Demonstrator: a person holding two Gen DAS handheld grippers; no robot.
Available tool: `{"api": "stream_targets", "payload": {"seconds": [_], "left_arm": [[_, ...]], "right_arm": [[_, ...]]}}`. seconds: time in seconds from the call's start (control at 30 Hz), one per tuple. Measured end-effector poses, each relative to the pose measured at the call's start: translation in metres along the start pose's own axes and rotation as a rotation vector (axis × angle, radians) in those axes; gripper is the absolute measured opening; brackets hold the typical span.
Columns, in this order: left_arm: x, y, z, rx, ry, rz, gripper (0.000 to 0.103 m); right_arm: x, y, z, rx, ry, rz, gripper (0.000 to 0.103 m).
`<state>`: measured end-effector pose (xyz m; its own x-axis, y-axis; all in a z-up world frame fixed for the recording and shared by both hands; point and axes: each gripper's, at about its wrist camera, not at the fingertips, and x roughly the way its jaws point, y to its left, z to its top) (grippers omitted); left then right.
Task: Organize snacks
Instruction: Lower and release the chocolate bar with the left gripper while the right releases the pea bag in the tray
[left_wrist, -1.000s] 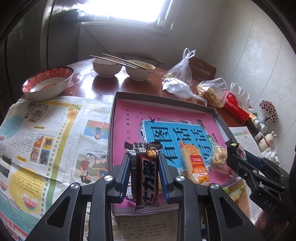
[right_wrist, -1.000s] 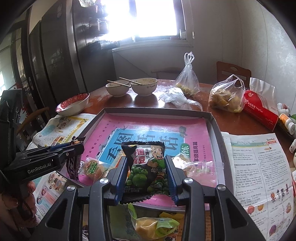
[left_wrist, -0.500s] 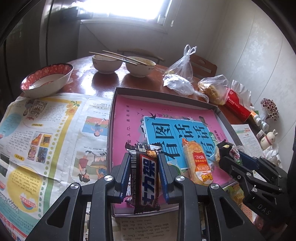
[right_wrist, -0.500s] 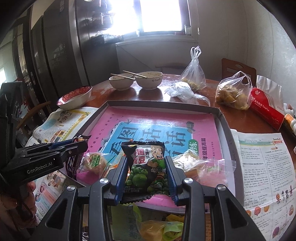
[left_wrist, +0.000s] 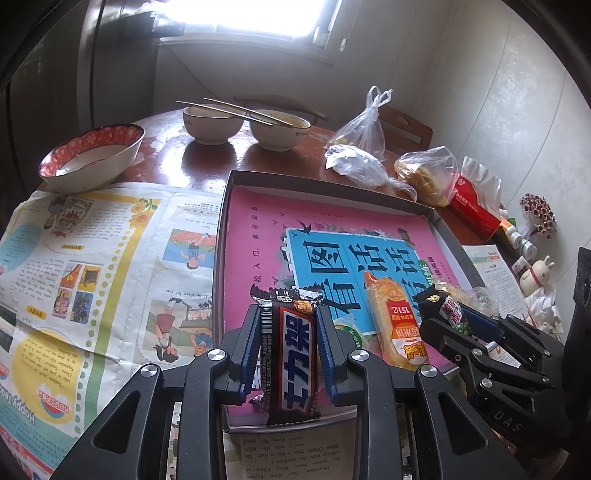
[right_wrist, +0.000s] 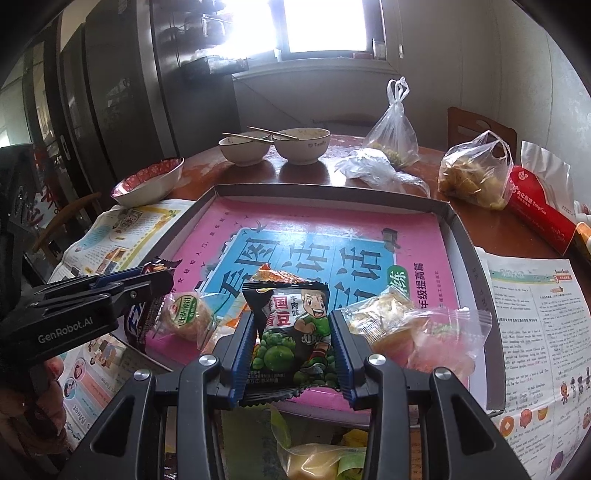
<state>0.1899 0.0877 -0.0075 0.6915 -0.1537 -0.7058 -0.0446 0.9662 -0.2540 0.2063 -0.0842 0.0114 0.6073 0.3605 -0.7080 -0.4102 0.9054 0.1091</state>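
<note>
- Chocolate bar (left_wrist: 291, 354): clamped upright between the left gripper's (left_wrist: 286, 350) fingers over the near edge of the shallow box (left_wrist: 417, 206) on the tabletop.
- Green pea packet (right_wrist: 293, 332): pinched by the right gripper (right_wrist: 293, 343); only the right view shows its front.
- Only the right view shows the yellow-green packet (right_wrist: 317, 456) before the box.

A bright window (left_wrist: 258, 14) sits in the far wall, glaring white. Below it stands a round brown table (left_wrist: 207, 162). Left of the window rise dark cabinets (right_wrist: 110, 92). Right of it, a wooden chair (right_wrist: 480, 127) backs against the pale wall (left_wrist: 498, 92).
</note>
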Motion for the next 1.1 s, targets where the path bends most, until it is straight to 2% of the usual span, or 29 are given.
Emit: {"api": "stream_targets", "payload": {"seconds": [0.87,1.1], "left_arm": [[-0.008,0.000,-0.002,0.001,-0.010,0.000,0.030],[-0.012,0.000,-0.001,0.002,-0.016,-0.001,0.037]], "right_arm": [[-0.010,-0.003,0.000,0.021,-0.015,-0.006,0.042],[-0.014,-0.004,0.000,0.030,-0.024,-0.007,0.047]]}}
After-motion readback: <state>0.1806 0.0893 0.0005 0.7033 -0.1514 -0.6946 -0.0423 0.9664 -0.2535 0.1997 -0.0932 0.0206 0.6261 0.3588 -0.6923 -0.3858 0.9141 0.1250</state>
